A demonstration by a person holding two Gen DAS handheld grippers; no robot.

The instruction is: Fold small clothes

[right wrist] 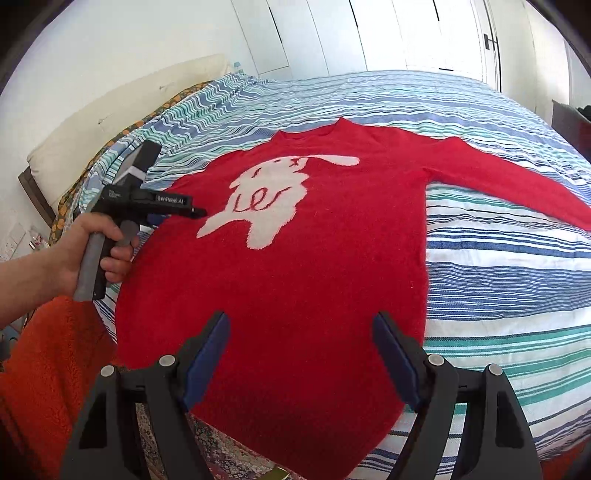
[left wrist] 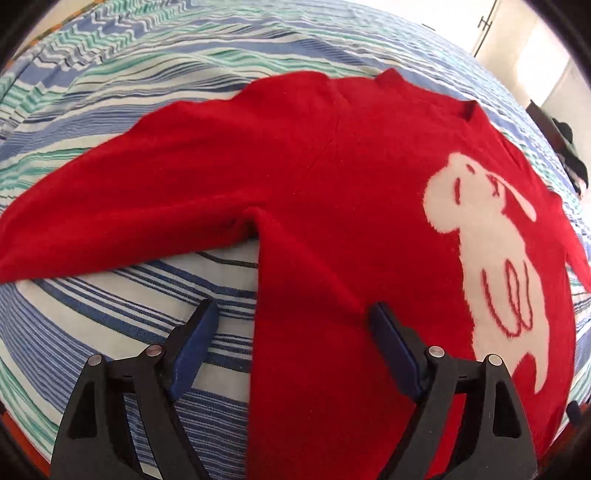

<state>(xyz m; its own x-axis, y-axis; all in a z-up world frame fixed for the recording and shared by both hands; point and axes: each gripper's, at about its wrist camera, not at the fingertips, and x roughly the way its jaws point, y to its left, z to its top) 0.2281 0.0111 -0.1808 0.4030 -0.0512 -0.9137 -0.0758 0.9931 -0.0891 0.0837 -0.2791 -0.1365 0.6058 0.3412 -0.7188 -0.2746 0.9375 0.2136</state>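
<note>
A red knitted sweater (left wrist: 314,166) with a white animal figure (left wrist: 491,251) lies flat, front up, on the striped bedspread (left wrist: 129,317). One sleeve (left wrist: 110,210) stretches out to the left. My left gripper (left wrist: 293,308) is open and hovers over the sweater's side edge below the armpit: one finger over the bedspread, the other over the red body. In the right wrist view the sweater (right wrist: 295,266) fills the middle, its other sleeve (right wrist: 509,177) reaching right. My right gripper (right wrist: 301,317) is open above the hem. A hand holds the left gripper (right wrist: 195,212) at the sweater's left side.
The bedspread (right wrist: 498,280) covers the whole bed. An orange fuzzy blanket (right wrist: 48,362) lies at the near left corner. A pale cushion (right wrist: 110,122) leans on the wall behind the bed's left side, and white closet doors (right wrist: 369,33) stand beyond it.
</note>
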